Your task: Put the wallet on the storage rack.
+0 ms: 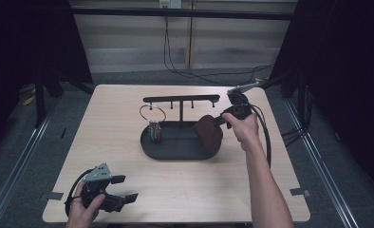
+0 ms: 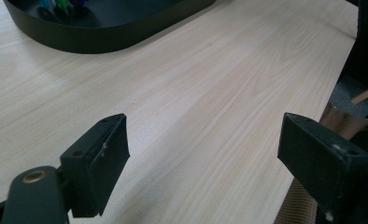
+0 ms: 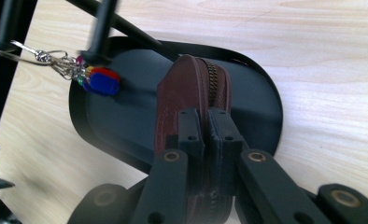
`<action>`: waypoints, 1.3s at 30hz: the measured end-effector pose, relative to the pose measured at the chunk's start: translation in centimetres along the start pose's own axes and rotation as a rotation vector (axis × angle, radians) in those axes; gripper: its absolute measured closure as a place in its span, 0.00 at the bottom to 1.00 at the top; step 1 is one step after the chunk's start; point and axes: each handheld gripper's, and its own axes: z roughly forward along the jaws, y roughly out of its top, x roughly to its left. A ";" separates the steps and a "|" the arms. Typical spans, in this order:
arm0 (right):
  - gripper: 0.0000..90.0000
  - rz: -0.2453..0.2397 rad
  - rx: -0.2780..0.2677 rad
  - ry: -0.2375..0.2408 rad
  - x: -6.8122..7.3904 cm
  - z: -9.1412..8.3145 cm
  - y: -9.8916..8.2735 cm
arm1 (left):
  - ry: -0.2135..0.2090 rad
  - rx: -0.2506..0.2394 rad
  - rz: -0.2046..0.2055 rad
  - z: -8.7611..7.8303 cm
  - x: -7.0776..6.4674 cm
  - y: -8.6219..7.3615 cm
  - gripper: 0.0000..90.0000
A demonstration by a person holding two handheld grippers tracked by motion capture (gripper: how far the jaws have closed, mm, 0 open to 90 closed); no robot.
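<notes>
A brown zip pouch hangs edge-up over the right end of a black oval tray. My right gripper is shut on it. In the right gripper view the jaws pinch the pouch beside its zipper, just above the tray floor. A bunch of keys with coloured tags hangs on a wire ring from the T-shaped rack that rises from the tray. My left gripper rests at the table's front left corner, open, with bare wood between its jaws.
The wooden table has its front edge right by my left hand. The tray's near rim lies ahead of the left gripper. A black cable trails from the right gripper. Dark frame posts stand at both sides.
</notes>
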 end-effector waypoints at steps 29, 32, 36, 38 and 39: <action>0.91 0.079 -0.020 -0.018 -2.5 5.6 -1.9 | -0.009 0.009 -0.005 0.1 0.1 0.0 0.18; 0.89 0.076 -0.010 -0.026 -2.9 5.7 -2.2 | -0.012 0.010 -0.007 0.1 0.1 0.0 0.18; 0.86 0.051 -0.013 -0.051 -2.7 5.4 -2.1 | -0.014 0.010 -0.008 0.2 0.2 0.1 0.18; 0.84 0.043 -0.014 -0.052 -2.6 5.4 -2.1 | -0.014 0.009 -0.007 0.2 0.2 0.1 0.18; 0.81 0.037 -0.005 -0.066 -2.6 5.4 -2.1 | -0.014 0.010 -0.007 0.2 0.2 0.1 0.18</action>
